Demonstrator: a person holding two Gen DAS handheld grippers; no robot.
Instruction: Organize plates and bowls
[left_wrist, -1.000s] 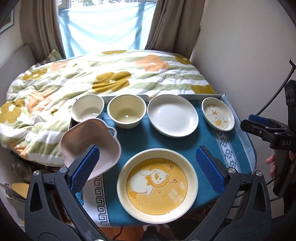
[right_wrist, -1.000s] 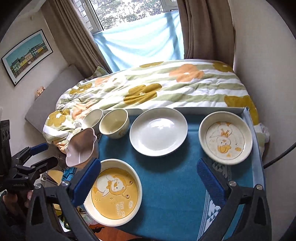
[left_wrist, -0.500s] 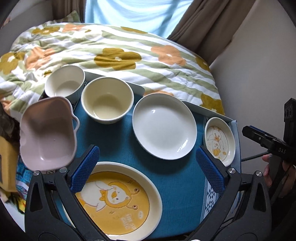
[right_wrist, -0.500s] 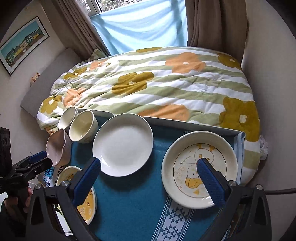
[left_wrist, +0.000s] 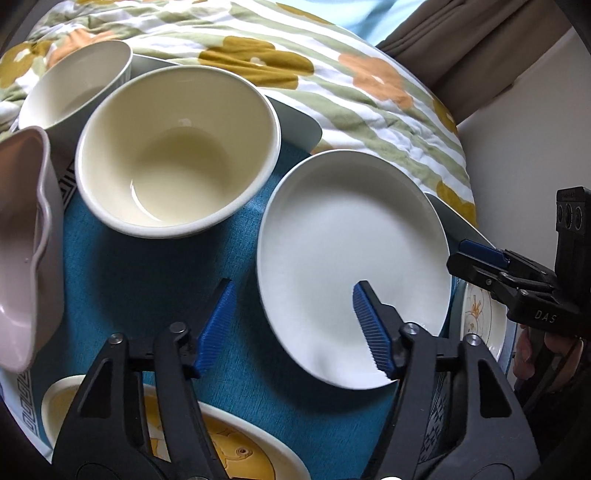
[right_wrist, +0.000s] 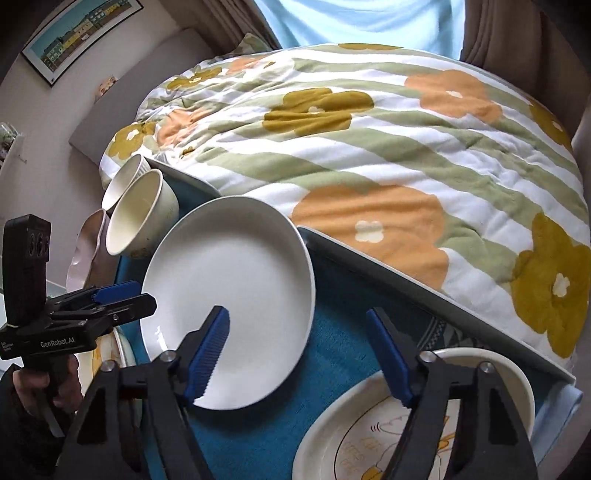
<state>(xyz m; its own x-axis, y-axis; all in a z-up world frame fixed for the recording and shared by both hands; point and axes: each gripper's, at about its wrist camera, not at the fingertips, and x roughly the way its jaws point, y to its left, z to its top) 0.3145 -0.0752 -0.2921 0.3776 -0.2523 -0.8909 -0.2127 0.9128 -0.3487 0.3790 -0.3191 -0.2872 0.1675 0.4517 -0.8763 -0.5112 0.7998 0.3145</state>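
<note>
Left to right along the bench's far edge: cream bowl (left_wrist: 177, 147), then white plate (left_wrist: 352, 266) mid-bench. Left gripper (left_wrist: 291, 325) straddles its near rim, jaws apart; right gripper (right_wrist: 299, 354), jaws apart, hovers beside. Best approach: pinch the rim squarely, lift level.

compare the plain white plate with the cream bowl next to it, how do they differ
The white plate is wide and shallow; the cream bowl is narrower with tall walls. The plate is a cool white, while the bowl has a yellowish tint inside. The left gripper straddles the plate's near edge with its jaws open, while nothing reaches the bowl. Both are round, undecorated, empty and upright on the blue cloth.
</note>
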